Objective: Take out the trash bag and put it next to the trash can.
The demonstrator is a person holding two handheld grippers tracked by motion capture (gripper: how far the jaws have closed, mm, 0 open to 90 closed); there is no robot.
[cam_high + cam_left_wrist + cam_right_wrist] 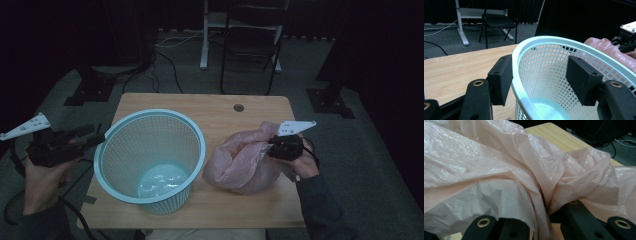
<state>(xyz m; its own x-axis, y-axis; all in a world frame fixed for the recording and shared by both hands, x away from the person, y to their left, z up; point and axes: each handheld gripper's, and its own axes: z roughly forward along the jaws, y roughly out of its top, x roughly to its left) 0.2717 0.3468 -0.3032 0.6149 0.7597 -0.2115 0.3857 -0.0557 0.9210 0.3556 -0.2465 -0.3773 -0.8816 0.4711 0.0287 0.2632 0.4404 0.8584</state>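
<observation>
The high view is dim and underexposed; the room around the pale wooden desk [220, 112] sinks into near black, and detail is soft. Light falls from above, with a pale glare on the floor of the light blue plastic mesh basket [162, 181]. The crinkled pink plastic bag [499, 167] shows small glints and soft shadowed folds. Nearest the lens, the black tongs [539, 82] look slightly blurred.

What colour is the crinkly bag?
Pale pink. The plastic bag shows best in the right gripper view.
</observation>
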